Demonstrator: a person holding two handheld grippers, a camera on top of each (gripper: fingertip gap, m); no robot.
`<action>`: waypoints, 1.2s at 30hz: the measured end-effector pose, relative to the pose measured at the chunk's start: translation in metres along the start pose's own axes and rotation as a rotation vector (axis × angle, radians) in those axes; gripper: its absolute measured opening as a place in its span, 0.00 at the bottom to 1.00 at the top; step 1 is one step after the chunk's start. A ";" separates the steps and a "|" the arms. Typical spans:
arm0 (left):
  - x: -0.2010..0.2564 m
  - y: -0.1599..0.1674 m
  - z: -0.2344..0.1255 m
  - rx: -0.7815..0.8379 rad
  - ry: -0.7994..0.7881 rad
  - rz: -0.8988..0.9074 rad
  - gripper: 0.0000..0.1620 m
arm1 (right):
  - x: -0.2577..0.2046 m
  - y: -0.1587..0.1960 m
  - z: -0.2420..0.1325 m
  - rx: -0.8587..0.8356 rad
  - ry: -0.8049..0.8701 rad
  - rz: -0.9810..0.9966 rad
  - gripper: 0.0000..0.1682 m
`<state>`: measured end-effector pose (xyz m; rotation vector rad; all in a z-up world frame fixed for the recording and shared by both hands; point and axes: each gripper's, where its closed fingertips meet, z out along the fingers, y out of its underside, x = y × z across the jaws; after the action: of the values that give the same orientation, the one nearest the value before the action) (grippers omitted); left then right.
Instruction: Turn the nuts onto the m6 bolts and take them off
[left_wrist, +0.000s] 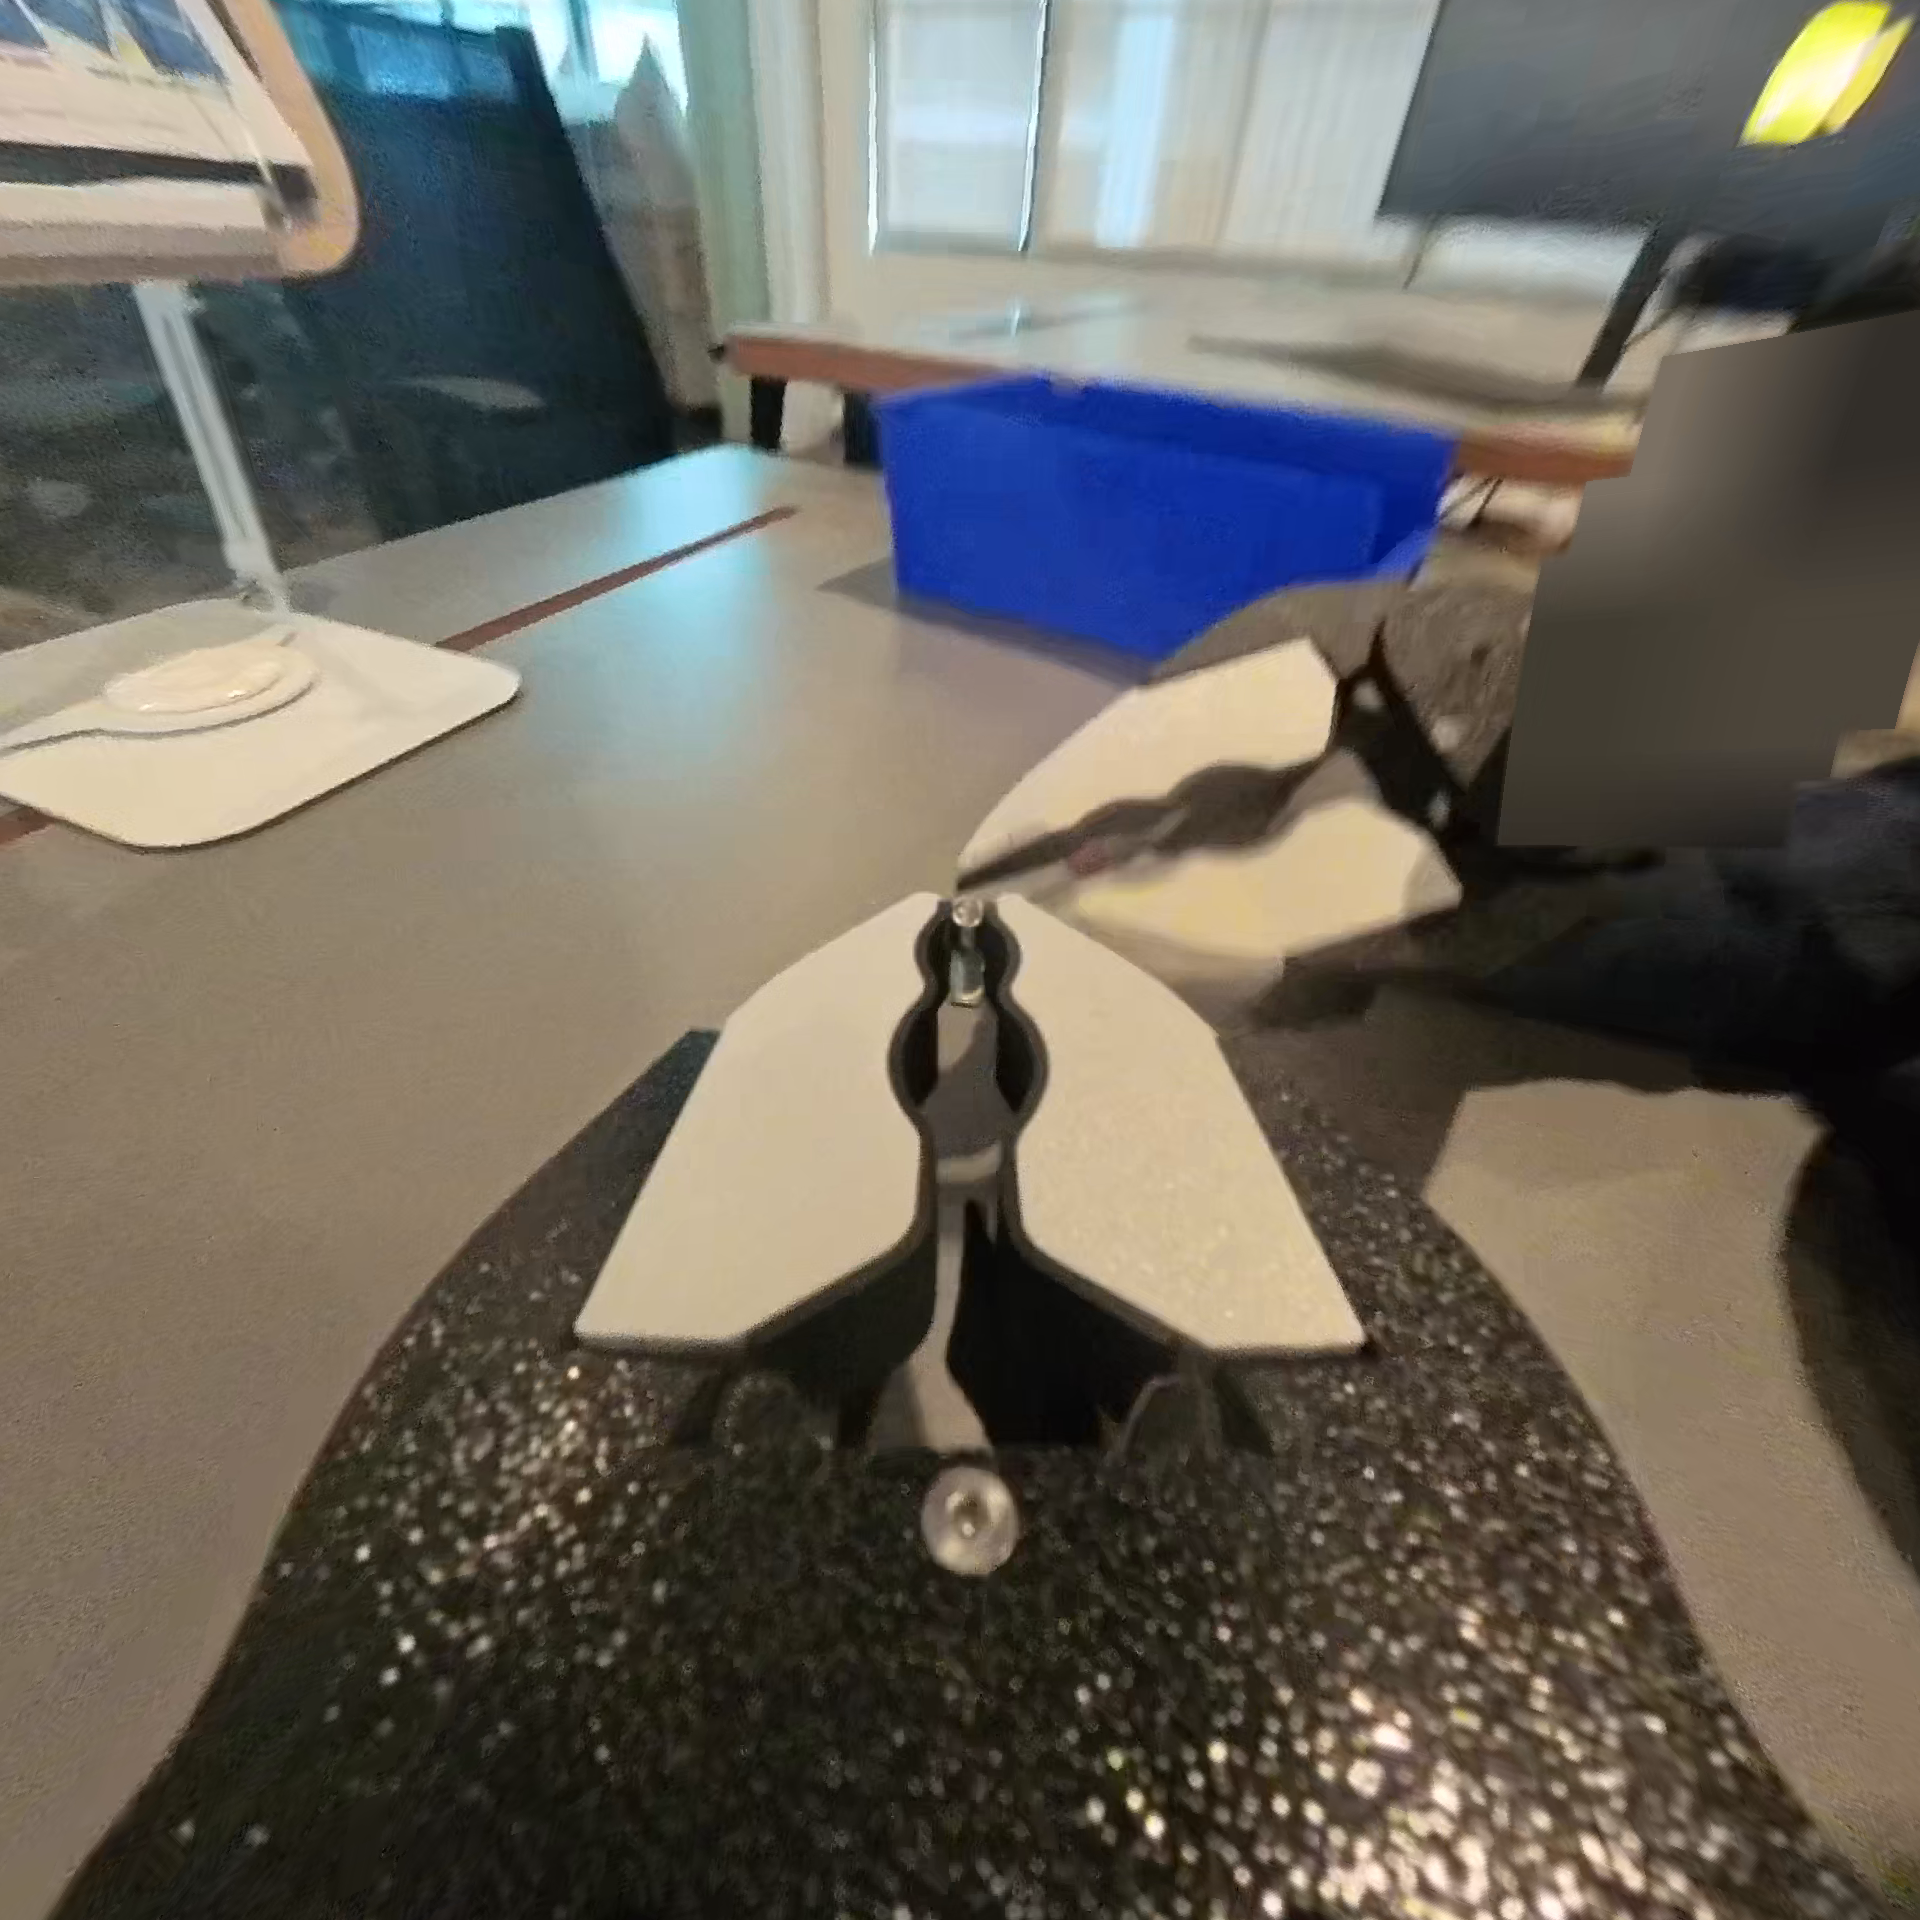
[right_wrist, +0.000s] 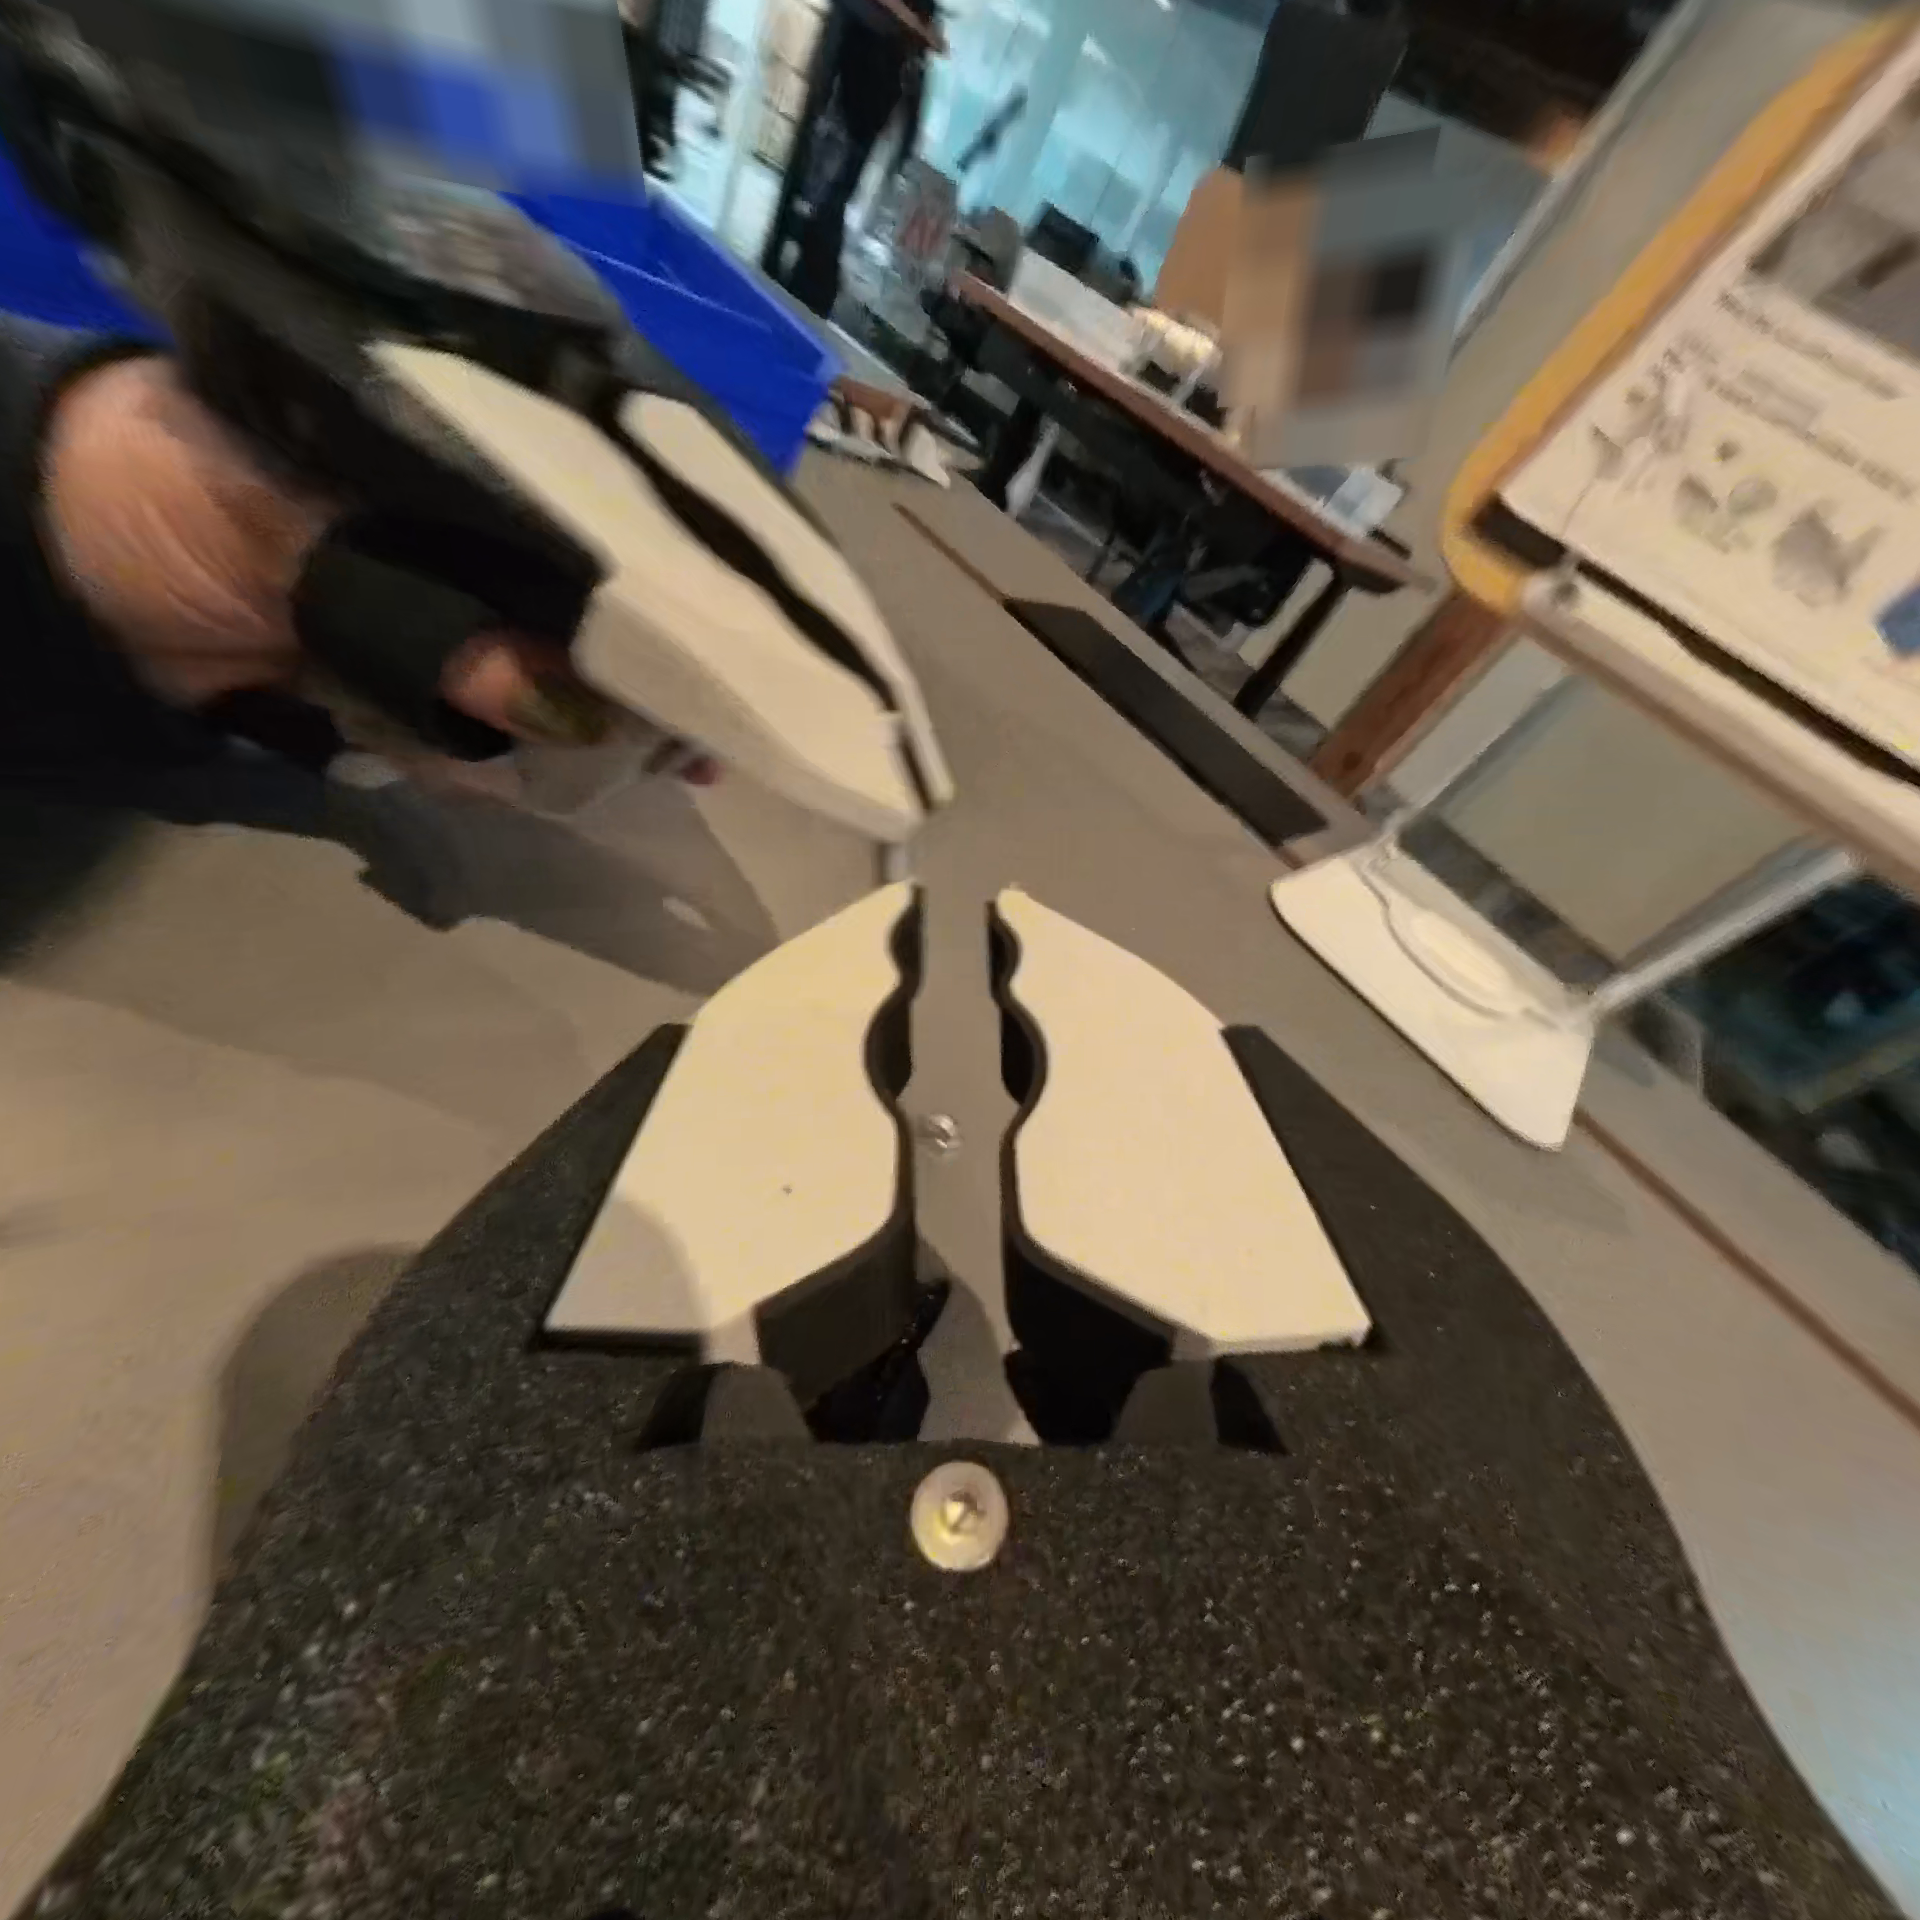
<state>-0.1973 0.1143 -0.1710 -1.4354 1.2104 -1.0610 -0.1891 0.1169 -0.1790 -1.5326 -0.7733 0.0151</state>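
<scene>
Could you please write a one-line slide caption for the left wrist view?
Left gripper shut on a small bolt above the grey table, right gripper alongside.

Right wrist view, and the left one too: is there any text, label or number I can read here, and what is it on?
Printed sheet on the wood-edged stand board: lines of print beside small pictures, too blurred to read in either view.
Blue bin: no writing shows.
Left gripper and the bolt in it: no markings show.
</scene>
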 end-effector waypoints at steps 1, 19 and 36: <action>-0.002 0.007 0.001 -0.058 -0.029 0.041 0.03 | 0.010 0.004 0.000 -0.016 0.043 0.032 0.03; 0.009 0.060 0.012 -0.437 -0.026 0.130 0.03 | 0.032 0.015 -0.002 -0.053 0.087 0.172 0.00; 0.002 0.075 0.012 -0.499 -0.027 0.106 0.12 | 0.012 0.053 0.003 -0.300 -0.124 0.412 0.08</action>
<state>-0.1980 0.1086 -0.2470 -1.7265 1.5862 -0.6887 -0.1572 0.1302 -0.2214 -1.9717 -0.5607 0.3147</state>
